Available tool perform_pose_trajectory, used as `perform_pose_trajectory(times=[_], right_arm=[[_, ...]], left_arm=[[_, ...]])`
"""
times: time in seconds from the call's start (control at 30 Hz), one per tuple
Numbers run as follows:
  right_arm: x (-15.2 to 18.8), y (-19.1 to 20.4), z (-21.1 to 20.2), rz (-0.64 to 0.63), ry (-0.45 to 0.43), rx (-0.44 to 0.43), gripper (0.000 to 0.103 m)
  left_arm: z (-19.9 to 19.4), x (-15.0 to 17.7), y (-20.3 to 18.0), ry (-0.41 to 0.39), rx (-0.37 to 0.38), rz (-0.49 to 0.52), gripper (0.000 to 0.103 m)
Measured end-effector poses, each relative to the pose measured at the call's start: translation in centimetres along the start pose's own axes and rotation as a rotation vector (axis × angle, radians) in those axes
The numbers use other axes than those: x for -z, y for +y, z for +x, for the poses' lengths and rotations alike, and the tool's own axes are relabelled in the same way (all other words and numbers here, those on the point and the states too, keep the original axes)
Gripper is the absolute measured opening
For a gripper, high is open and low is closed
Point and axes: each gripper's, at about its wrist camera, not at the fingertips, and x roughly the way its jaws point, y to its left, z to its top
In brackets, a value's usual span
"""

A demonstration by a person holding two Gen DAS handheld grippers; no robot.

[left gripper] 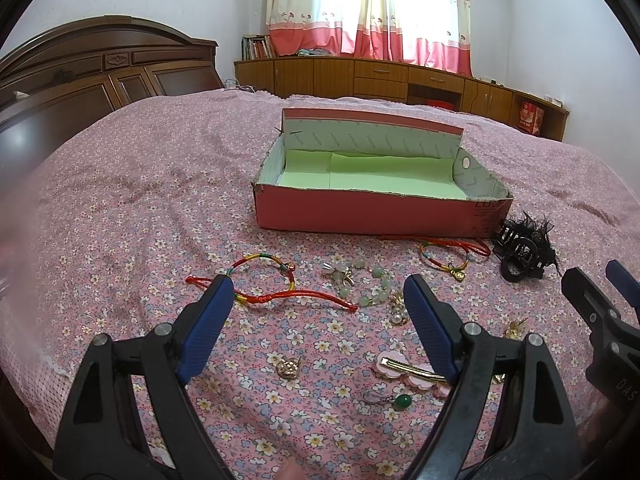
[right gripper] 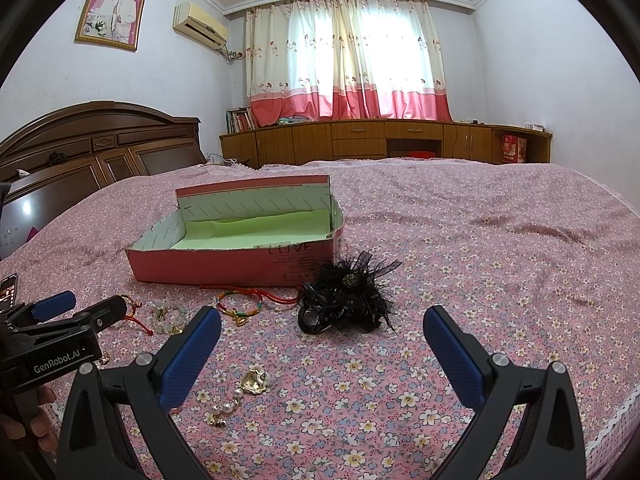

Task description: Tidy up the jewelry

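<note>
An open red box [left gripper: 360, 216] [right gripper: 224, 268] with green lining sits on the flowered bedspread. In front of it lie a red string bracelet [left gripper: 280, 276], a jade bead bracelet [left gripper: 360, 280] [right gripper: 168, 316], a multicoloured bracelet [left gripper: 448, 256] [right gripper: 240, 304] and a black feather hair clip [left gripper: 524, 248] [right gripper: 348, 300]. Nearer me are a gold pendant [left gripper: 288, 368], a pink flower clip [left gripper: 408, 370], a green drop earring [left gripper: 400, 400] and gold pearl earrings [right gripper: 252, 384]. My left gripper [left gripper: 318, 284] [right gripper: 80, 308] hovers open over the bracelets. My right gripper [right gripper: 322, 316] [left gripper: 592, 280] stands open, just short of the black clip.
The bed [right gripper: 480, 280] stretches right and back as bare bedspread. A dark wooden headboard [left gripper: 100, 76] stands at the left, low cabinets [right gripper: 380, 140] under the curtained window. A phone [right gripper: 9, 288] lies at the bed's left edge. A hand [right gripper: 36, 420] holds the left gripper's handle.
</note>
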Motion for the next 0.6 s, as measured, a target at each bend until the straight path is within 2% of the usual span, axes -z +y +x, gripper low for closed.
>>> perform_pose_trajectory(times=[0.6], right_arm=[[-0.04,0.01,-0.05,-0.001,0.001,0.0,0.103]], left_arm=[[-0.06,0.14,-0.3,-0.002,0.003,-0.001,0.08]])
